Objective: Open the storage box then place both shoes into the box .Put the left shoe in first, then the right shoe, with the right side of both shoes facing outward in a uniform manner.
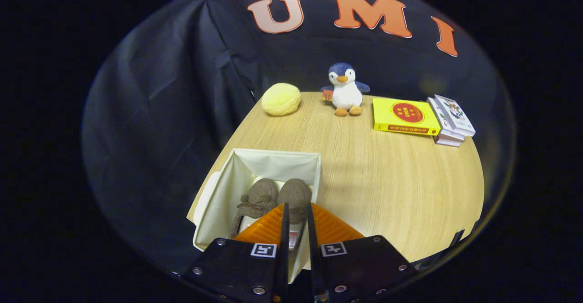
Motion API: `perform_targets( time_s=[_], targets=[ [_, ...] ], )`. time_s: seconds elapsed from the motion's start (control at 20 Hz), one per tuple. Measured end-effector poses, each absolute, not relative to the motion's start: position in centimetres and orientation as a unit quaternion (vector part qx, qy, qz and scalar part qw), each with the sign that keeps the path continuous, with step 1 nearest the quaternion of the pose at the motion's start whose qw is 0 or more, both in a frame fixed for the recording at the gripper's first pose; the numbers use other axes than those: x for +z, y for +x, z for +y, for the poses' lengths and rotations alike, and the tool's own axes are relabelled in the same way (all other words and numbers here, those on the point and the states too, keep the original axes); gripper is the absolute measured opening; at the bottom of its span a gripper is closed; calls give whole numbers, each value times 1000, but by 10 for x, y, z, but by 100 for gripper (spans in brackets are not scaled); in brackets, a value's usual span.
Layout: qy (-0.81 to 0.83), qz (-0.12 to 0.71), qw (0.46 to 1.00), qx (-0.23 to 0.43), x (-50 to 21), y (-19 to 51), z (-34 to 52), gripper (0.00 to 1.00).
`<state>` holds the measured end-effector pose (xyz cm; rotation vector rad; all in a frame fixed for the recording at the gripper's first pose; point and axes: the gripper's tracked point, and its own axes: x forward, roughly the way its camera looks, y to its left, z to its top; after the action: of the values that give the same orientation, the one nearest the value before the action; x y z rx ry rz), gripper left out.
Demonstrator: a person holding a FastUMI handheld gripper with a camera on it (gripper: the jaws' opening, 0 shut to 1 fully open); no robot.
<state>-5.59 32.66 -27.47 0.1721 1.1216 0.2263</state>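
Shoes: the left shoe (pixel 256 200) and right shoe (pixel 295 197) lie side by side inside the open storage box (pixel 273 161) on the worktop (pixel 387 180). Gripper (pixel 296 209) fingers sit narrowly apart over the right shoe's heel; whether they pinch it I cannot tell. Placement looks nearly done; next comes release and withdrawal.

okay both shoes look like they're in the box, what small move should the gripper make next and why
Probably open a little and lift straight up. The gripper has its fingers close together over the right shoe, which lies beside the left shoe inside the open storage box. Whether they still pinch it is unclear, so releasing first avoids dragging it out.
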Motion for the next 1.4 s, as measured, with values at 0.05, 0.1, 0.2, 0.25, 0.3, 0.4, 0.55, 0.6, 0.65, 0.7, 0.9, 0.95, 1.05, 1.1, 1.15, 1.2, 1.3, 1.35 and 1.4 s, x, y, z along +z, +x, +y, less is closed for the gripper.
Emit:
perform_targets(
  time_s=[0.05,0.1,0.2,0.25,0.3,0.4,0.55,0.6,0.65,0.7,0.9,0.95,1.05,1.1,1.15,1.2,1.3,1.35,1.4],
  targets=[
    [81,517,845,106,-267,-53,314,22],
    [82,506,852,107,-259,-50,302,25],
    [85,480,866,110,-240,-44,279,31],
    [85,465,874,109,-231,-41,264,34],
    [85,450,883,105,-222,-38,250,39],
    [80,415,902,95,-204,-30,216,48],
    [74,362,926,73,-180,-20,166,59],
    [70,350,932,69,-174,-20,151,64],
    [67,338,937,60,-168,-19,134,69],
    [66,325,942,52,-162,-19,118,74],
    [72,260,963,23,-130,-16,64,87],
    [68,244,967,15,-122,-17,51,89],
    [57,209,976,1,-105,-15,26,93],
    [55,194,979,-7,-97,-17,15,96],
    [54,180,982,-12,-90,-19,6,96],
    [54,168,984,-16,-84,-20,-2,97],
    [52,149,987,-22,-76,-23,-15,97],
    [52,142,988,-24,-73,-24,-20,97],
    [52,138,989,-26,-70,-26,-25,97]
  ],
)
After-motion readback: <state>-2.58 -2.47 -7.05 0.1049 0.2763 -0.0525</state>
